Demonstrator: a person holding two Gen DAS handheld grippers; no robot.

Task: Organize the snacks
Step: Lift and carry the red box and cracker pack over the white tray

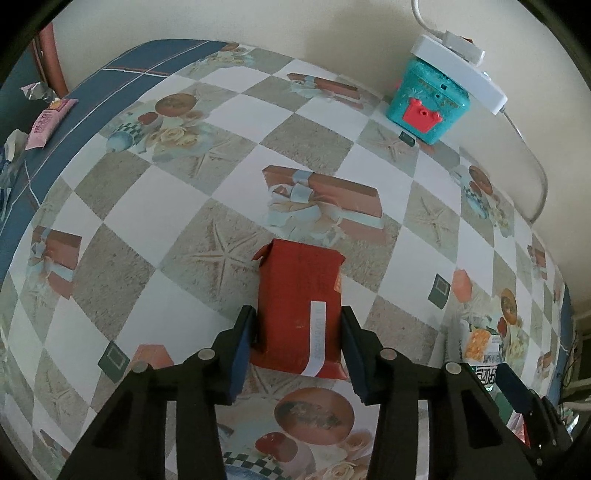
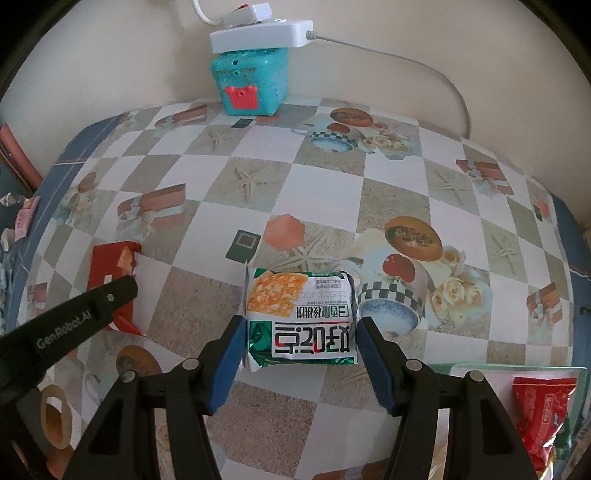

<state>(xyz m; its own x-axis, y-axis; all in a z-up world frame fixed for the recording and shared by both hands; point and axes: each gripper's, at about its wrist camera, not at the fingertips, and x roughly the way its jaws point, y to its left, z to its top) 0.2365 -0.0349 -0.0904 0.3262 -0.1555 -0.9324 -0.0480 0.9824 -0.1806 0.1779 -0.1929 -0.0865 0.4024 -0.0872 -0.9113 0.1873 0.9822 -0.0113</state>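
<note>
The left tool point(image 1: 298, 325) points steeply down at the bench point(image 1: 184, 229), which is covered by a checkered cloth printed with starfish, gift boxes and cups. A red snack packet point(image 1: 301, 299) lies flat on the cloth between its two fingers, long axis running away from the tool, a white label strip along its near right side. The blue pads point(image 1: 242, 347) sit tight against both long sides of the packet, so the left tool is closed on it, at a narrow opening.

The right tool point(image 2: 301, 328) also points down, with a green-and-white snack packet point(image 2: 301, 317) lying between its fingers. Its pads point(image 2: 371, 354) stand at the packet's two side edges at a middling opening; whether they press on the wrapper cannot be told from the view.

To the left of the right tool, the left tool's black finger reaches over the red packet. Just right of and below the right tool, a red snack bag point(image 2: 541, 410) lies in a pale tray point(image 2: 517, 369). Far beyond both tools, at the wall, stands a teal box point(image 2: 251, 83) with a white power strip point(image 2: 258, 35) resting on top. Well off to the left of the left tool, a pink packet point(image 1: 48, 123) lies on the blue border of the cloth.
</note>
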